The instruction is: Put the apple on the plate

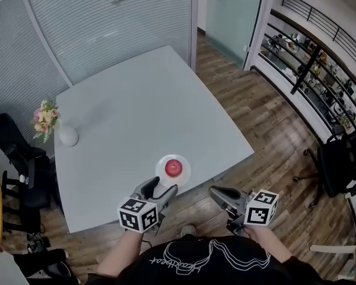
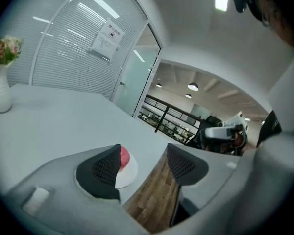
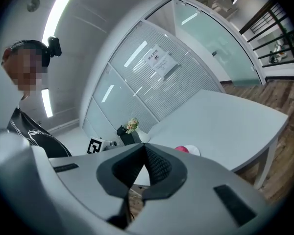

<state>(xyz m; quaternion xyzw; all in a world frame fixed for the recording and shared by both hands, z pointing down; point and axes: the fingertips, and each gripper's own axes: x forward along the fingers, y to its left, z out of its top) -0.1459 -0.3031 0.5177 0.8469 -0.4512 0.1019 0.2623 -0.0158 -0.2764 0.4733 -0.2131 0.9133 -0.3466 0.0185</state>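
A red apple (image 1: 174, 167) sits on a small white plate (image 1: 164, 173) near the front edge of the pale grey table (image 1: 142, 111). My left gripper (image 1: 160, 187) hovers just in front of the plate, above the table edge, open with nothing between its fingers. In the left gripper view the apple (image 2: 124, 156) and the plate (image 2: 128, 174) peek out from behind the left finger (image 2: 104, 170). My right gripper (image 1: 216, 192) is off the table to the right, over the wooden floor, shut and empty. Beyond its closed pads (image 3: 154, 163), the right gripper view catches the apple (image 3: 182, 149) far off.
A white vase (image 1: 67, 136) with flowers (image 1: 45, 117) stands at the table's left edge. Black chairs (image 1: 24, 165) are on the left and another chair (image 1: 341, 159) on the right. A black railing (image 1: 320, 46) runs along the far right over the wooden floor (image 1: 267, 117).
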